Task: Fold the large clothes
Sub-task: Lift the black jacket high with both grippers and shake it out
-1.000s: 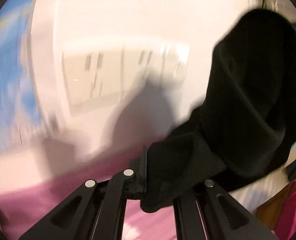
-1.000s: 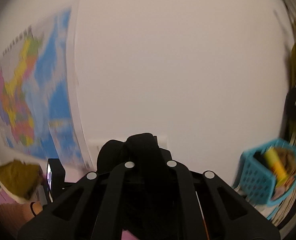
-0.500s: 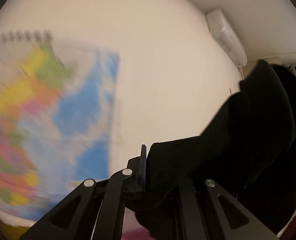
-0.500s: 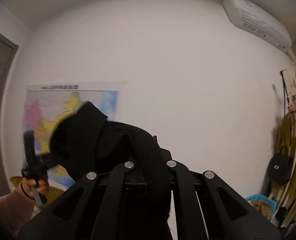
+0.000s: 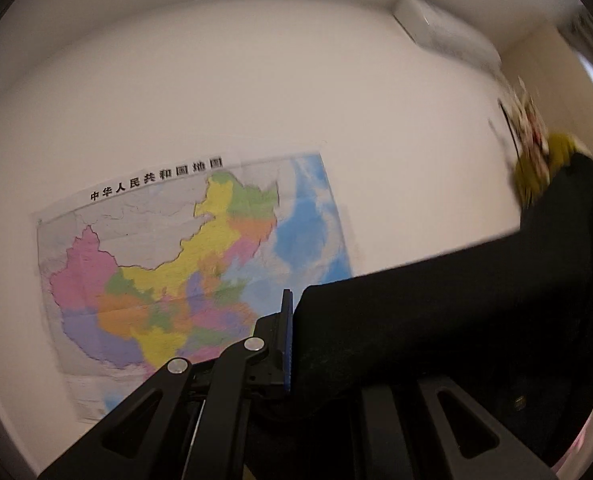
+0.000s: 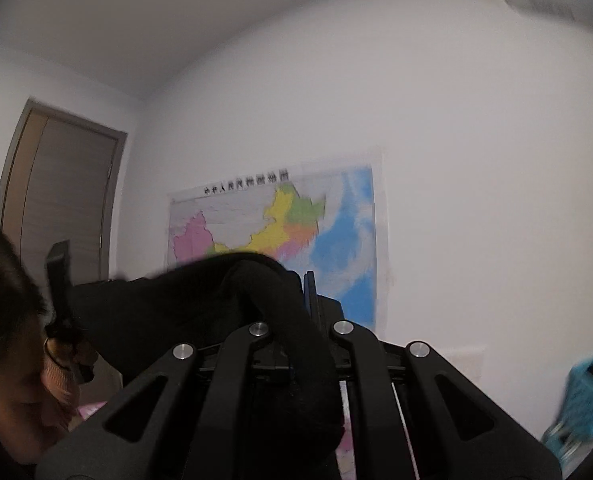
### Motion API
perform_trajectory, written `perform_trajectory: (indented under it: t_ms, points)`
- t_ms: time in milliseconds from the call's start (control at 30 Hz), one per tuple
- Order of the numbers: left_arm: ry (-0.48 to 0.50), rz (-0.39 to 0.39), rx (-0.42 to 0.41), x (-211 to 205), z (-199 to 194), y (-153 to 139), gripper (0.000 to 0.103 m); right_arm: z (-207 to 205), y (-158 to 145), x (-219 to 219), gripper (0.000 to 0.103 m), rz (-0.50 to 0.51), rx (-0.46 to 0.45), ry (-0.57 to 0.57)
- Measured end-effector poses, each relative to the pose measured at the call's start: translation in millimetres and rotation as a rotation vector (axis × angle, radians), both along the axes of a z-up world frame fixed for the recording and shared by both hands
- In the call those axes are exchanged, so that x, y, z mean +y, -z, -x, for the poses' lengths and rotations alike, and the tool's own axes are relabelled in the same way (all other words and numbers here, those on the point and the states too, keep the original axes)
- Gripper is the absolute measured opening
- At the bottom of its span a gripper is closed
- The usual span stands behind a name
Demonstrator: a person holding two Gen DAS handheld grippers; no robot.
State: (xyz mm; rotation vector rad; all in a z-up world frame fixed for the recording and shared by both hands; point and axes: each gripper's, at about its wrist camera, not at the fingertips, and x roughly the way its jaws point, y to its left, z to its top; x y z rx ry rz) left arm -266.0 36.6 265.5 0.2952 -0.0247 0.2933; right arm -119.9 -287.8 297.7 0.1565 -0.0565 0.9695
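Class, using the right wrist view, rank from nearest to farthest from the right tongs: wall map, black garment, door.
1. black garment: clamped in the right tongs, draping left.
2. wall map: on the wall straight ahead.
3. door: far left, on the side wall; roughly as far as the map, so that order is uncertain.

The map (image 5: pixel 192 264) hangs on the wall (image 5: pixel 376 120). In front of the map, the left gripper (image 5: pixel 292 340) and the right gripper (image 6: pixel 308 304) both have cloth (image 5: pixel 436 320) pinched in their jaws. High up to the right of the map sits the air conditioner (image 5: pixel 440 32). Left of the map is the door (image 6: pixel 64 196). Low and far right of the map is the basket (image 6: pixel 588 400).
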Motion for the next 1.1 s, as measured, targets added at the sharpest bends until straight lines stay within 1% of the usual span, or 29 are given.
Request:
perform_trajectory:
  t_ms: [67,100,133,167,200,233,267,300,333,400,433,467,500,533,567,600,633,700,767,800,833,867,900,933,967,1000,1033,1067,1100]
  points:
    - [-0.015,0.032,0.086,15.3,-24.5,18.4,0.005,-39.8,19.5,19.4,0.004,0.005,0.094,-0.023]
    - [-0.022,0.053,0.137,22.8,-41.8,28.9,0.005,-68.1,37.4,36.9,0.004,0.023,0.166,-0.025]
    - [-0.042,0.088,0.207,35.7,-67.1,46.3,0.005,-90.5,54.7,53.3,0.004,0.047,0.222,-0.035]
    - [-0.057,0.115,0.250,45.2,-82.4,60.0,0.005,-113.5,72.5,68.1,0.004,0.061,0.280,-0.038]
    - [-0.085,0.151,0.315,58.8,-108.3,81.5,0.005,-128.8,90.3,82.6,0.004,0.076,0.321,-0.044]
    - [-0.123,0.183,0.369,71.9,-132.3,103.9,0.005,-154.2,114.6,103.3,0.004,0.114,0.379,-0.048]
    - [-0.147,0.220,0.410,82.7,-149.5,122.8,0.005,-172.9,136.0,119.1,0.004,0.148,0.427,-0.039]
    - [-0.167,0.256,0.456,95.0,-170.4,146.7,0.005,-185.4,151.9,131.7,0.004,0.186,0.457,-0.030]
    - [-0.202,0.276,0.510,106.5,-192.3,173.0,0.005,-199.9,173.6,148.0,0.004,0.240,0.494,-0.014]
    - [-0.239,0.340,0.616,126.9,-224.9,221.6,0.005,-225.4,228.6,173.5,0.004,0.341,0.605,0.010]
    - [-0.247,0.359,0.658,132.9,-234.9,241.3,0.005,-238.4,257.8,187.4,0.004,0.395,0.658,0.029]
    - [-0.259,0.381,0.719,142.1,-250.4,266.4,0.004,-240.6,272.2,191.9,0.004,0.416,0.676,0.029]
    - [-0.270,0.392,0.747,148.6,-260.0,282.3,0.004,-249.2,295.9,196.2,0.004,0.437,0.714,0.022]
    - [-0.271,0.377,0.753,152.2,-267.1,291.5,0.004,-252.1,302.5,197.1,0.004,0.444,0.730,0.025]
    - [-0.277,0.371,0.752,155.4,-271.0,295.6,0.004,-260.5,311.0,198.4,0.004,0.435,0.761,0.024]
    - [-0.269,0.384,0.761,159.1,-274.1,297.2,0.005,-267.8,314.3,197.1,0.004,0.413,0.788,0.020]
    - [-0.239,0.420,0.782,167.1,-279.8,296.2,0.006,-275.3,312.4,194.7,0.004,0.392,0.804,0.016]
    - [-0.210,0.490,0.795,184.9,-289.1,293.2,0.010,-293.4,307.6,189.9,0.004,0.368,0.840,0.010]
    - [-0.181,0.549,0.831,198.9,-301.3,292.0,0.017,-319.8,315.5,195.6,0.005,0.348,0.913,-0.001]
    - [-0.191,0.582,0.843,205.7,-308.6,293.1,0.019,-332.7,316.9,197.3,0.005,0.342,0.944,0.014]
    - [-0.210,0.613,0.862,213.1,-317.6,297.5,0.024,-345.1,324.2,201.8,0.007,0.343,0.979,0.038]
    - [-0.219,0.626,0.883,214.0,-325.0,299.9,0.030,-358.2,336.2,213.1,0.013,0.376,1.021,0.065]
    - [-0.252,0.636,0.902,217.0,-333.9,304.6,0.031,-365.6,347.9,219.3,0.017,0.412,1.056,0.096]
    - [-0.281,0.632,0.897,218.7,-338.1,306.1,0.035,-371.0,357.7,222.8,0.031,0.434,1.092,0.131]
    - [-0.280,0.625,0.897,218.1,-340.2,306.0,0.050,-375.1,367.1,224.8,0.041,0.447,1.123,0.148]
    - [-0.261,0.624,0.906,216.9,-340.9,304.9,0.057,-375.7,372.3,222.2,0.046,0.431,1.135,0.157]
    - [-0.240,0.630,0.907,216.3,-339.5,303.3,0.058,-374.0,372.1,218.9,0.059,0.418,1.135,0.168]
    - [-0.237,0.622,0.894,215.0,-336.1,300.0,0.060,-369.4,369.4,214.9,0.065,0.414,1.119,0.170]
    - [-0.231,0.605,0.885,213.1,-332.9,297.0,0.064,-363.3,365.0,211.9,0.065,0.422,1.092,0.158]
